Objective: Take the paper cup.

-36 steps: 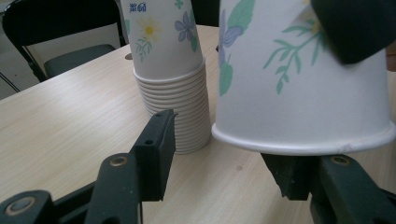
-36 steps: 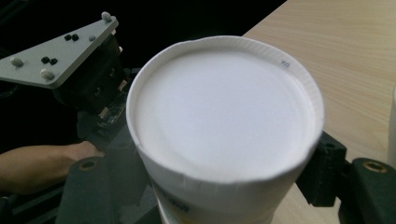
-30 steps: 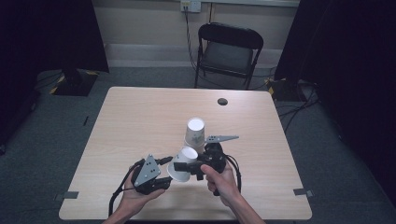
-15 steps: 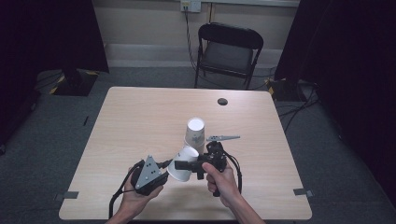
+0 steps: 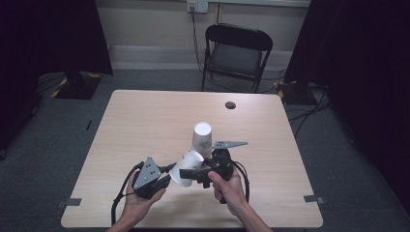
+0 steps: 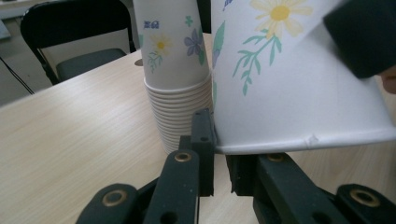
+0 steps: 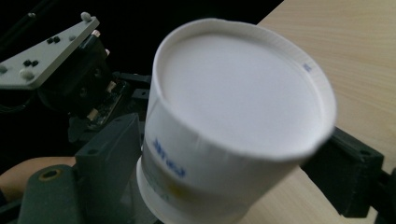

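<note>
Little has moved since a second ago: both hands have drifted slightly toward the table's (image 5: 145, 121) near edge, the tilted paper cup (image 5: 187, 166) still between them. Left gripper (image 5: 170, 170) has its jaws closed on the cup's rim; the left gripper view shows the rim pinched between the two black jaws and floral print on the cup wall. Right gripper (image 5: 189, 173) clamps the cup body from both sides; its view shows the cup's white base facing the camera, a jaw on either side. High view shows the upside-down cup stack (image 5: 202, 137) standing just behind the held cup, near the table's centre; the left gripper view shows its many nested rims. Small dark disc (image 5: 230, 105) sits near the far edge. Left and far parts of the table are open; folding chair (image 5: 237, 53) stands beyond the far edge.
</note>
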The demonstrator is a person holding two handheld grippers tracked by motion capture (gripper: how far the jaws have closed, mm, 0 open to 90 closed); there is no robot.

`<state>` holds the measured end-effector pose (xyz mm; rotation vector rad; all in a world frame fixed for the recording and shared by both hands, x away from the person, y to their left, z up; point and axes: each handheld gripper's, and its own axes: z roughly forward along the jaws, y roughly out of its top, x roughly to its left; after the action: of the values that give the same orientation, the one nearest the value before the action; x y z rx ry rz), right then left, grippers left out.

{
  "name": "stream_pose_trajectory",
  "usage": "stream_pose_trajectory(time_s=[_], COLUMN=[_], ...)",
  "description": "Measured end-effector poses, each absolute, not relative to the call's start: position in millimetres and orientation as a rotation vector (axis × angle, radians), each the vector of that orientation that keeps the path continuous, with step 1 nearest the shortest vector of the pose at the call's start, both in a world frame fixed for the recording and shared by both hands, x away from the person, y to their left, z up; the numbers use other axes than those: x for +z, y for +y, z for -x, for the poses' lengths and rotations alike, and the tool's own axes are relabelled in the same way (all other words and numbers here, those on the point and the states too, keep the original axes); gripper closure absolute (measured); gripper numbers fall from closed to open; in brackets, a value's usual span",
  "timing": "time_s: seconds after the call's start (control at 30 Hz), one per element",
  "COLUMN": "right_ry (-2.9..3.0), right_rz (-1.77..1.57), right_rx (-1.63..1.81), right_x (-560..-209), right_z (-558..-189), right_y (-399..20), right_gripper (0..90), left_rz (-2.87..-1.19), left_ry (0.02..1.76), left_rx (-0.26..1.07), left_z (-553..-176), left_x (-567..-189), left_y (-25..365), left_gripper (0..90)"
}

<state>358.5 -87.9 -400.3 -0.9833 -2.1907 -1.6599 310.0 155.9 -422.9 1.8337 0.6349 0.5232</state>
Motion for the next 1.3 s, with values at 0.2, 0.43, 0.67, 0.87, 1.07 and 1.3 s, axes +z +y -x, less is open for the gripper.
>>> stream_pose_trajectory(time_s=[0.2, 0.43, 0.67, 0.87, 1.07, 1.3], right_ry=[-2.259, -2.481, -2.595, -2.747, -2.771, -2.863], right_rz=[0.954, 0.920, 0.853, 0.660, 0.553, 0.435], right_rx=[-1.716, -1.789, -1.806, -1.803, -1.784, -1.714], right_x=[-392.2, -384.2, -378.3, -372.1, -371.9, -378.2], right_z=[-355.4, -350.8, -348.7, -340.5, -334.0, -331.0], right_y=[-92.0, -100.5, -105.0, -101.3, -91.5, -83.2], right_gripper=[14.2, 14.1, 14.7, 25.4, 32.1, 38.1], left_rz=[-1.820, -1.810, -1.849, -1.913, -2.003, -2.046], left_ry=[0.660, 0.729, 0.778, 0.784, 0.745, 0.726], left_rx=[0.493, 0.432, 0.325, 0.238, 0.152, 0.120], left_z=[-313.3, -318.9, -327.7, -332.8, -334.7, -333.1], left_x=[-421.8, -423.7, -427.4, -435.4, -442.3, -444.1], left_y=[163.2, 170.2, 174.7, 170.4, 160.3, 154.9], left_gripper=[83.3, 83.3, 83.5, 83.7, 83.7, 83.9])
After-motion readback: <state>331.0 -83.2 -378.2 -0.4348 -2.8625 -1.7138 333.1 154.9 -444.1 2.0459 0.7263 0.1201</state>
